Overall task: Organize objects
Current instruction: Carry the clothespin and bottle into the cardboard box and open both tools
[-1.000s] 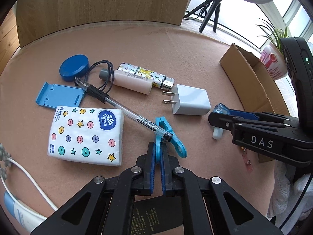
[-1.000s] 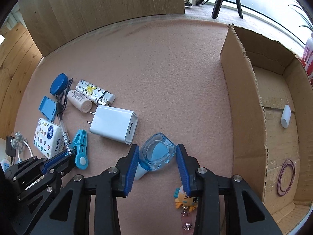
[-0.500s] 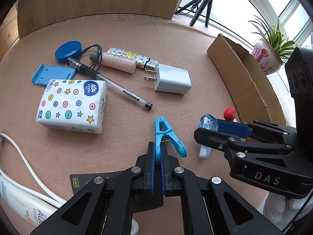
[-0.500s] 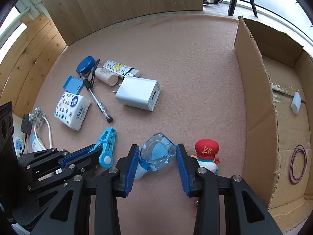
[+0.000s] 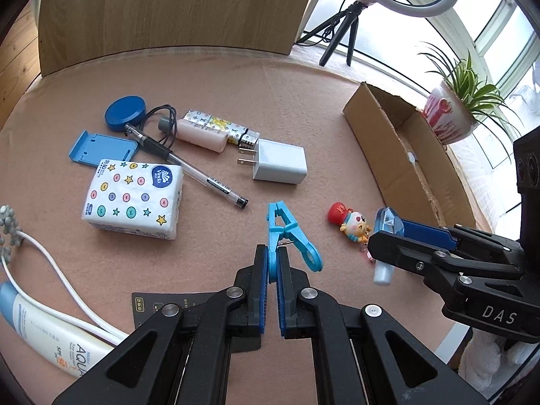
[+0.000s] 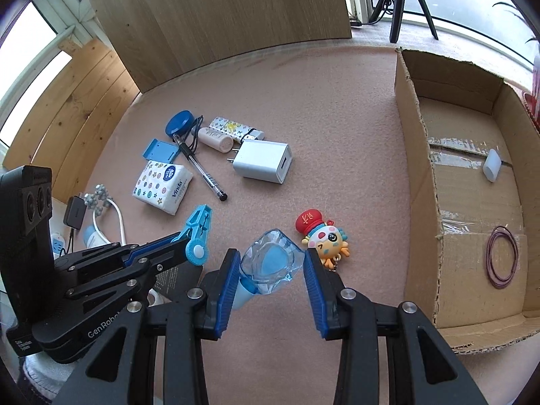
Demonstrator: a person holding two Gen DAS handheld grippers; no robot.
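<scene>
Your left gripper point(image 5: 273, 266) is clamped on the blue clothespin point(image 5: 287, 236), pinching one of its handle ends so the peg points forward above the pink felt mat point(image 5: 236, 84). Your right gripper point(image 6: 270, 270) holds the clear blue bottle point(image 6: 270, 263) between its pads, cap end toward you; its left pad presses the bottle, but whether the right pad touches it is hard to tell.

Take the cardboard box point(image 6: 415, 168) as your landmark. The bottle sits left of its near wall, and the clothespin farther left again. The cartoon keychain point(image 6: 320, 233) lies on the mat between bottle and box, just beside your right gripper's right finger. Well left of the box lie the white charger point(image 6: 263, 163), the pen point(image 6: 202, 172) and the tissue pack point(image 6: 163, 187). Inside the box rest a purple rubber band point(image 6: 503, 256) and a small white cap point(image 6: 492, 168).
</scene>
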